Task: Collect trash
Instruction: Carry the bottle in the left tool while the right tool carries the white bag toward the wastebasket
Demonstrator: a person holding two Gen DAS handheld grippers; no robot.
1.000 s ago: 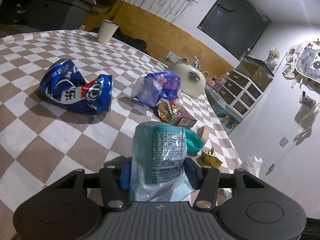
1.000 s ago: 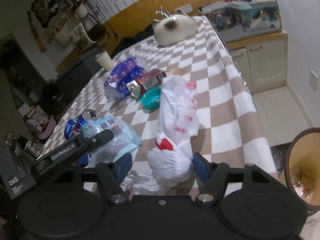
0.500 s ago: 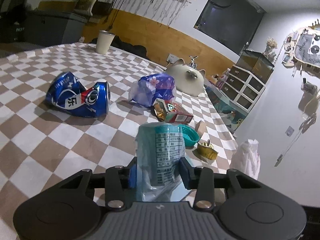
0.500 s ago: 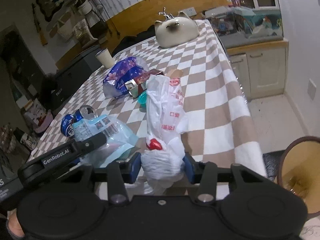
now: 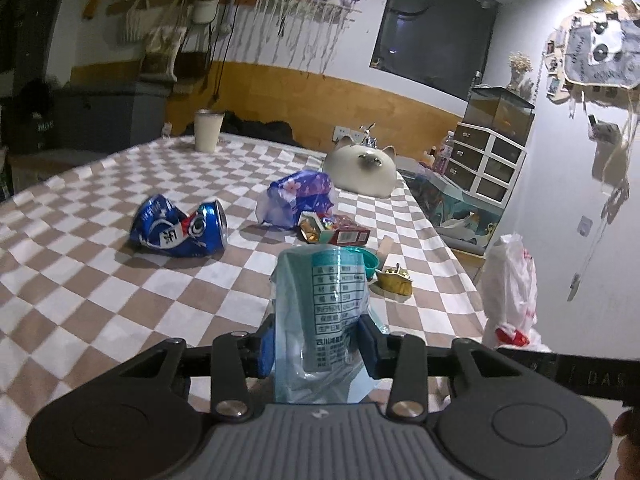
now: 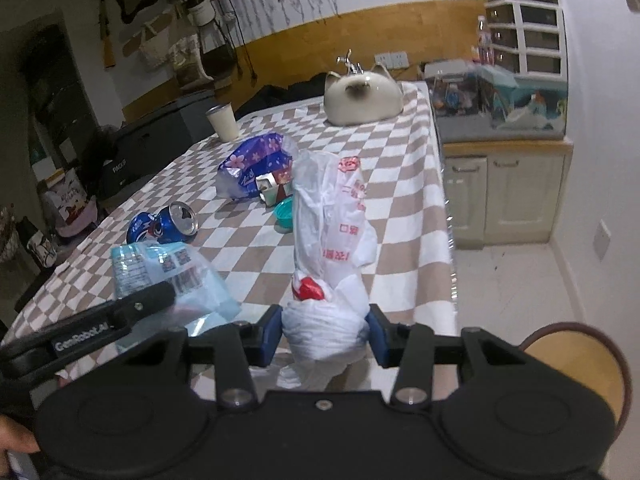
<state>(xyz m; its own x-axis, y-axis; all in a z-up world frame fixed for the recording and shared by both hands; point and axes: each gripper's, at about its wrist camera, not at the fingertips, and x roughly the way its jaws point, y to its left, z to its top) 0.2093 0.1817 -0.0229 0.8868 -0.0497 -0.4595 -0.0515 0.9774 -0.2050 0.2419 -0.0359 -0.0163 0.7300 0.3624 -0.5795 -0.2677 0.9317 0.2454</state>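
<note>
My left gripper (image 5: 318, 346) is shut on a pale blue plastic wrapper (image 5: 324, 304) and holds it above the near edge of the checkered table (image 5: 80, 264). My right gripper (image 6: 324, 336) is shut on a white plastic bag (image 6: 328, 240) with red print, held upright; the bag also shows in the left wrist view (image 5: 510, 292). On the table lie a crushed blue can (image 5: 180, 228), a purple flowered bag (image 5: 298, 198), a red snack box (image 5: 340, 234), a teal cap (image 5: 370, 262) and a gold foil piece (image 5: 394, 280).
A cat-shaped ceramic holder (image 5: 360, 174) and a white cup (image 5: 208, 130) stand at the table's far side. A brown bin (image 6: 576, 364) sits on the floor at the right. Cabinets (image 6: 504, 192) line the right wall.
Both grippers have lifted and levelled, each with its item still in it. The right jaws closed tighter on the white bag.
</note>
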